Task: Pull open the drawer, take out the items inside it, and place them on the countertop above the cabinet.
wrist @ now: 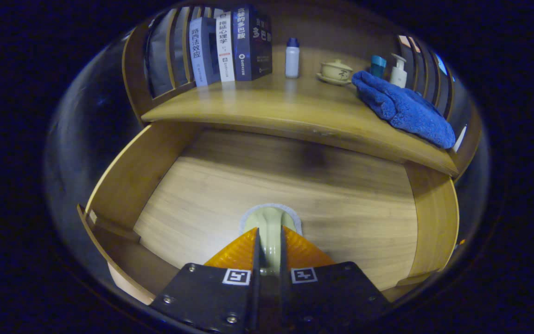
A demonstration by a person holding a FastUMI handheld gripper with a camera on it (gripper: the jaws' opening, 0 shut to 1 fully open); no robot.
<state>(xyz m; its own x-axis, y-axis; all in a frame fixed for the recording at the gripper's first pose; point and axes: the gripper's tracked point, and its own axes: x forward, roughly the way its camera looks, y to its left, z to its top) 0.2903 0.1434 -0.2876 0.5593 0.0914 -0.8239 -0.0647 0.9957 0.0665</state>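
Observation:
The wooden drawer (pixel 146 167) stands pulled out below the countertop (pixel 290 111). My gripper (pixel 270 234) is over the drawer's floor, its two fingers (pixel 237 253) pressed close on a pale green item with a white rim (pixel 270 218). The item sticks out just ahead of the fingertips, and I cannot tell whether it rests on the floor or is lifted. On the countertop's right side lies a blue towel (pixel 403 109).
On the countertop stand books (pixel 230 44) at the back left, a white bottle with a blue cap (pixel 292 58), a lidded tea bowl on a saucer (pixel 335 71), a teal cup (pixel 378 65) and a pump bottle (pixel 399 70). Slatted rails (pixel 165 55) flank both ends.

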